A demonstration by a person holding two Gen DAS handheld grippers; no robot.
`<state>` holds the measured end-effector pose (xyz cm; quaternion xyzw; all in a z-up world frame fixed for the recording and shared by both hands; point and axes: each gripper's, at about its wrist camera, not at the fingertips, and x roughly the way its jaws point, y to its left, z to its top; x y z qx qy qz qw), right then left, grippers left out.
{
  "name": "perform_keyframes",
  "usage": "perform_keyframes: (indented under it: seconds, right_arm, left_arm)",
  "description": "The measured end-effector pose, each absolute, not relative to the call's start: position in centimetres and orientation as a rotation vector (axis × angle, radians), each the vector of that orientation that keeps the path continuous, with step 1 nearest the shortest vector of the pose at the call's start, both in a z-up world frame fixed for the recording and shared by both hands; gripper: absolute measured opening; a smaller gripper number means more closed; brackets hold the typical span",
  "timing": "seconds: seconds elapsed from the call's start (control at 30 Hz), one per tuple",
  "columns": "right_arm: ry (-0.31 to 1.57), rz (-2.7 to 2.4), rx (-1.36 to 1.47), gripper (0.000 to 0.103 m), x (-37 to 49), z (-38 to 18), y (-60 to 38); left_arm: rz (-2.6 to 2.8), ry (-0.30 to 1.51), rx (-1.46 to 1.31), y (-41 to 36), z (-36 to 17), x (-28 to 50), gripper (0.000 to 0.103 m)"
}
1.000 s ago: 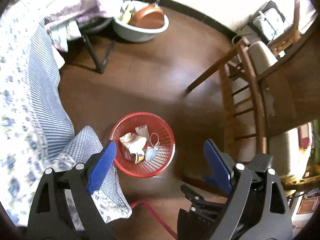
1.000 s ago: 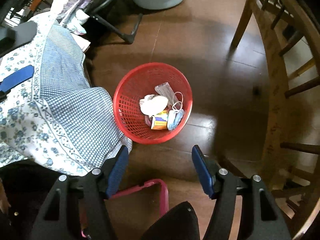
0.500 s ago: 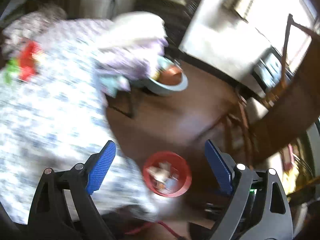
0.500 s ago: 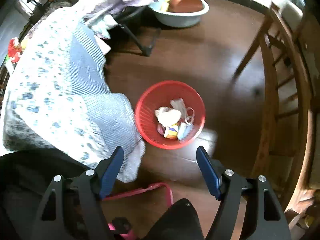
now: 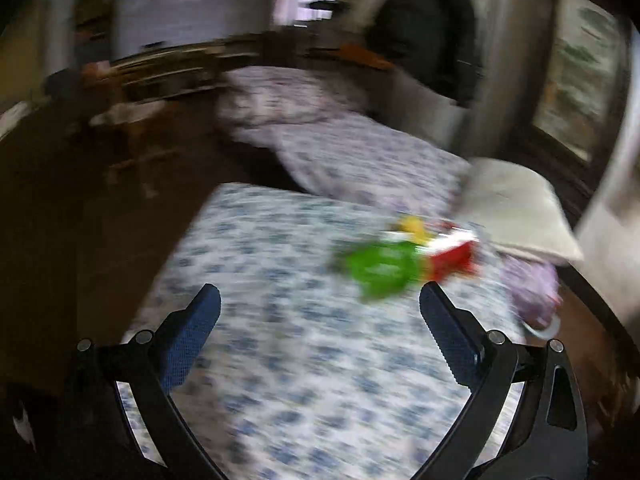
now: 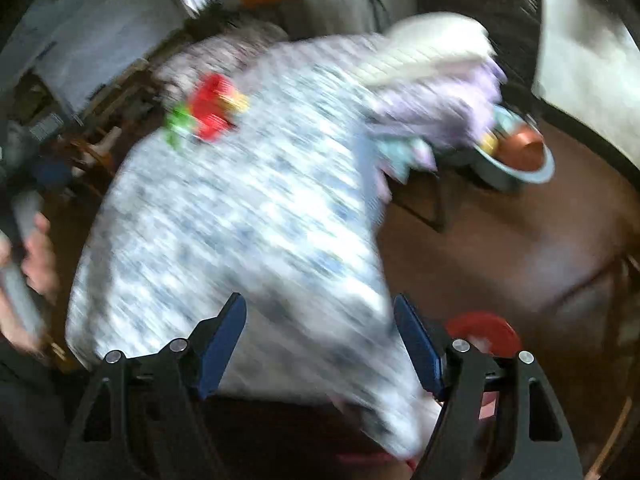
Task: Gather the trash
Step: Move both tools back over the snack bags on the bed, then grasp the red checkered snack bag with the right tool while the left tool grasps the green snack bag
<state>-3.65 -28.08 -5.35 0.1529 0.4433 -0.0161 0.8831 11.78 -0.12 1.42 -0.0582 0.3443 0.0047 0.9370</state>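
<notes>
While both views are smeared by motion blur, the main things can still be told apart.
Bed: a wide bed under a white sheet with small blue flowers (image 5: 304, 360) fills the lower middle of the left wrist view and the centre of the right wrist view (image 6: 248, 216); it serves as the landmark.
Floor: dark brown wooden boards (image 6: 500, 248) lie to the right of the bed in the right wrist view.
Pillow: a cream quilted pillow (image 5: 516, 208) rests at the far right end of the bed, a crumpled lilac cloth (image 5: 532, 280) just below it.
Basin: a pale blue round plastic basin holding a brown bowl (image 6: 524, 152) stands on the floor beyond the bed's far corner.
Bin: a red round plastic mesh basket (image 6: 486, 330) sits on the floor near the bed's near corner, partly hidden behind the right tool's finger.
Trash: a blurred green, red and yellow cluster of wrappers (image 5: 404, 256) lies on the bed near the pillow, also seen in the right wrist view (image 6: 208, 108).
Left tool (image 5: 320, 312): blue pads spread wide after opening further, nothing between them, above the bed.
Right tool (image 6: 320, 332): jaws apart after opening, empty, over the bed's near edge.
Hand: a person's hand (image 6: 36, 256) grips a grey handle left of the bed.
</notes>
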Motion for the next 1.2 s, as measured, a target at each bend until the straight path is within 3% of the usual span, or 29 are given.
perform_keyframes:
  seconds: [0.27,0.5,0.77,0.8,0.83,0.9,1.2]
  right_arm:
    - [0.796,-0.049,0.41,0.087,10.2,-1.8,-22.3]
    - [0.831,-0.181,0.52,0.087,19.9,-3.0,-21.3]
    - [0.884,-0.241,0.629,0.086,23.4,-6.6,-21.7]
    - [0.874,-0.215,0.631,0.062,23.5,-6.9,-21.5]
    - [0.875,-0.192,0.629,0.047,23.6,-7.2,-21.6]
    - [0.851,-0.169,0.601,0.036,22.3,-7.0,-21.4]
    - [0.781,-0.074,0.493,0.034,11.1,-4.8,-21.1]
  left_arm:
    - [0.133,0.731,-0.131,3.7,0.5,12.6,0.096]
    - [0.127,0.752,-0.144,3.5,-0.2,13.4,0.096]
    - [0.102,0.754,-0.221,4.8,0.0,13.9,0.096]
    - [0.102,0.756,-0.223,4.9,0.0,14.0,0.096]
    - [0.108,0.76,-0.218,4.9,-0.1,14.2,0.096]
    - [0.116,0.768,-0.217,5.2,-0.2,14.4,0.096]
    - [0.048,0.846,-0.285,5.7,-1.3,14.9,0.096]
